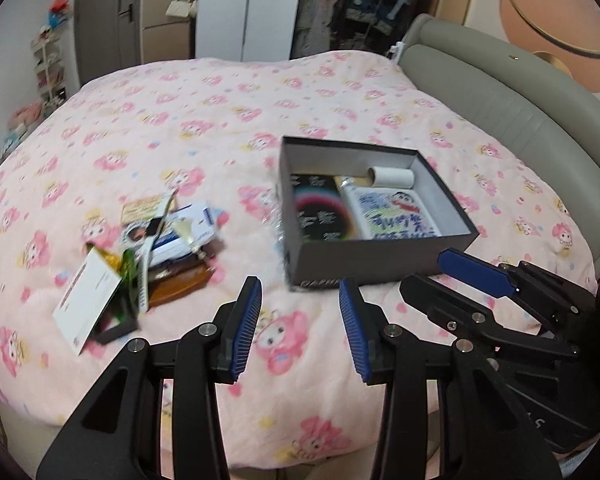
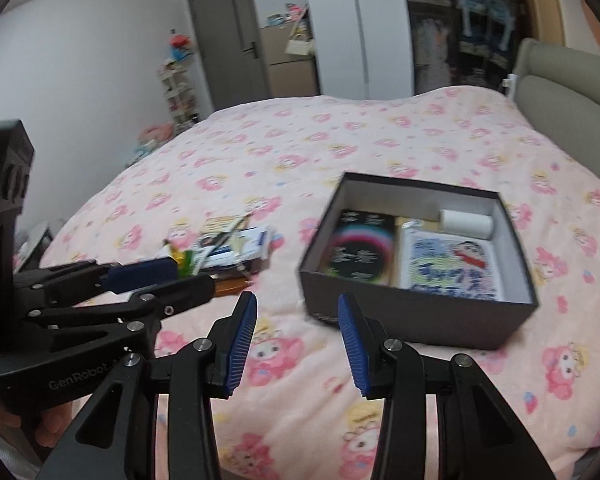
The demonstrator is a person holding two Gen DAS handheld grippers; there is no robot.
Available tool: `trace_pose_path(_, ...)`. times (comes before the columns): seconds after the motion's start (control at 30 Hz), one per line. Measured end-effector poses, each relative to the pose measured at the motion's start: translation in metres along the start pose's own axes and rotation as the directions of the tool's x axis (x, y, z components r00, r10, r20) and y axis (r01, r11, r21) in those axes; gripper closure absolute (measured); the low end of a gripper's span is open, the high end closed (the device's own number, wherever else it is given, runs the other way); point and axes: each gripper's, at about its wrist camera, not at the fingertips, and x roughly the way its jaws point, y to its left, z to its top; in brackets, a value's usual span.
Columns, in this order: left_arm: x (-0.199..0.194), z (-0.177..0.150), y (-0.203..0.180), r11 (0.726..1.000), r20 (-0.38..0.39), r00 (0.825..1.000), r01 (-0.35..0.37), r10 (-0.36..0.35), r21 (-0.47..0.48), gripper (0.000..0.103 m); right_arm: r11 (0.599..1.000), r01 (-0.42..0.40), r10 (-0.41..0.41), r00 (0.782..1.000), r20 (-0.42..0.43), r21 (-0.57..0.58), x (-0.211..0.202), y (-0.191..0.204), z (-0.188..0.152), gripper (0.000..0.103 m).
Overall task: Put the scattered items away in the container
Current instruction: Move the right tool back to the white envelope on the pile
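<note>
Where quilt lies soft, rectangular box (image 1: 374, 254), ribbed pads (image 1: 246, 330)

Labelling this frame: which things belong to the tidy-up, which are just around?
Job:
- grey box, open, partly filled
- white roll in the box
- cartoon-print pack in the box
- pile of loose items on the bed
- left tool, open
- right tool, open

Around:
- pink bedspread
- headboard
- door
- wardrobe

Both cameras sit low over the bed (image 1: 220, 120), looking across it – the left one from the left side. Both see the box (image 1: 372, 248) (image 2: 416, 308).
</note>
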Motion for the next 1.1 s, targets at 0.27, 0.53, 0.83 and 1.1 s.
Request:
trace_pose_path(0.27,-0.014,-0.011,0.035,0.997,0.011,0.999,-0.044,0.045,-0.056,0.064,0.997,-0.060,0.059,0.998,-0.021,-0.051,0.014,0.033,0.003,0.065)
trace_pose_path(0.53,-0.033,-0.025,0.088,0.982,0.018,0.992,-0.124,0.128,-0.140,0.064,0.982,-0.144,0.142,0.989,-0.027,-0.123,0.030,0.083,0.009,0.065)
trace_pose_path(0.83,-0.039,-0.043,0.143,0.953,-0.002,0.981,-0.187,0.192,-0.240,0.063,0.951,-0.219,0.201,0.974,-0.100,-0.220,0.060,0.137,0.014,0.065)
trace_pose_path(1.1,-0.026,-0.051,0.182,0.926,-0.024,0.979,-0.200,0.203,-0.321,0.063,0.941,-0.250,0.221,0.964,-0.144,-0.229,0.093,0.161,0.023,0.065)
